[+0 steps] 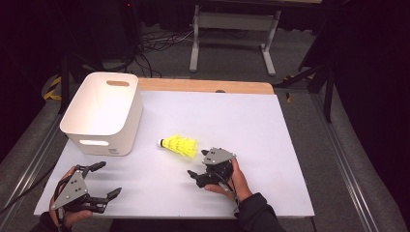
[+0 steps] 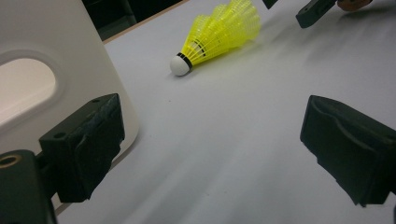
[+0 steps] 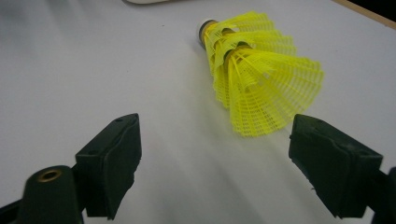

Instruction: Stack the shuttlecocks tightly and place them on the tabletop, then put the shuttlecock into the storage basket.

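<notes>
White surface (image 1: pixel 251 130) fills most of the high view, w/ a strip of bare wood along its far edge. At far left on it stands a white plastic bin (image 1: pixel 104 113), open at top, w/ slot handles cut in its near and far walls; it looks like the likely drop spot, left open-mouthed and near the person for easy reach. Left gripper (image 1: pixel 104 181) rests low at the near-left corner, in front of the bin, jaws spread wide w/ nothing between them; it seems parked out of the way, and its own view looks past the bin wall toward the shuttlecocks. Right gripper (image 1: pixel 196 176) sits near centre, held in the person's hand w/ a dark sleeve, aimed at the shuttlecocks from their skirt end. Its jaws are released, nothing grasped, standing apart w/ bare surface between them; the approach looks set to straddle the wide skirt, prob. the easiest part to pinch. Smallest item: a stack of bright yellow shuttlecocks (image 3: pixel 254 79), nested one inside another, lying on its side mid-surface, just right of the bin and just beyond the right gripper. Mesh-like plastic skirts flare toward the right gripper; white rounded cork tip w/ a dark band points at the bin.
</notes>
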Tool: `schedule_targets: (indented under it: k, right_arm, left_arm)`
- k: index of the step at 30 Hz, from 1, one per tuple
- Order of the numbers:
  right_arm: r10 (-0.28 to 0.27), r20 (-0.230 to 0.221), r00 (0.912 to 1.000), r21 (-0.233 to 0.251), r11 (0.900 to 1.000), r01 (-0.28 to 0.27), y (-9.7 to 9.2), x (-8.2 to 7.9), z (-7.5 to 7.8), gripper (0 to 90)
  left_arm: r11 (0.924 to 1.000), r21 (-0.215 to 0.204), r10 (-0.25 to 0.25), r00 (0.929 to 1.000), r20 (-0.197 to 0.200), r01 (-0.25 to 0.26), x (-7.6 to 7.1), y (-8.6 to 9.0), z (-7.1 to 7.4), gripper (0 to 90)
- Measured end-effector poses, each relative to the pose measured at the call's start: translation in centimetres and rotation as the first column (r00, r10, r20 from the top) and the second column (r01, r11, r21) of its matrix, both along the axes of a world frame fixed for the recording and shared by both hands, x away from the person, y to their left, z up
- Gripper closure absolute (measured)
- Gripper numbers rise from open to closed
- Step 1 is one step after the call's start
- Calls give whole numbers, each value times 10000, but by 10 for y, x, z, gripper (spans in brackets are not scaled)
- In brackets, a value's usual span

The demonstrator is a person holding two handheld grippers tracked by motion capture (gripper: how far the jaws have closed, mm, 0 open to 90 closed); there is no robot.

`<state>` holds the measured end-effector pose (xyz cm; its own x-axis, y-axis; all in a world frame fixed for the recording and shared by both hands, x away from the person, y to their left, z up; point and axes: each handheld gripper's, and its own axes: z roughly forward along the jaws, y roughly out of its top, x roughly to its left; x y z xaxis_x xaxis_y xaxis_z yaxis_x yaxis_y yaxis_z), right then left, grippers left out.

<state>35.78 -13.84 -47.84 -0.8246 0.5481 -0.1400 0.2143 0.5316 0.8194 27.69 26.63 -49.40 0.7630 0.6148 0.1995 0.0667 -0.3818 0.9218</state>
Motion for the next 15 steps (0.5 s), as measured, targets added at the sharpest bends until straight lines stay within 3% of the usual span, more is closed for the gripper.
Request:
schedule_targets:
  k: [6, 15]
  right_arm:
    - [282, -575, 9979, -48, 9996, -285, 19, 16, -3, 223]
    - [73, -1063, 9943, 57, 10000, -67, 37, 36, -9, 216]
  left_arm:
    - [10000, 16, -29, 10000, -63, 30, 1, 0, 0, 72]
    - [10000, 16, -69, 9999, -108, 69, 1, 1, 0, 72]
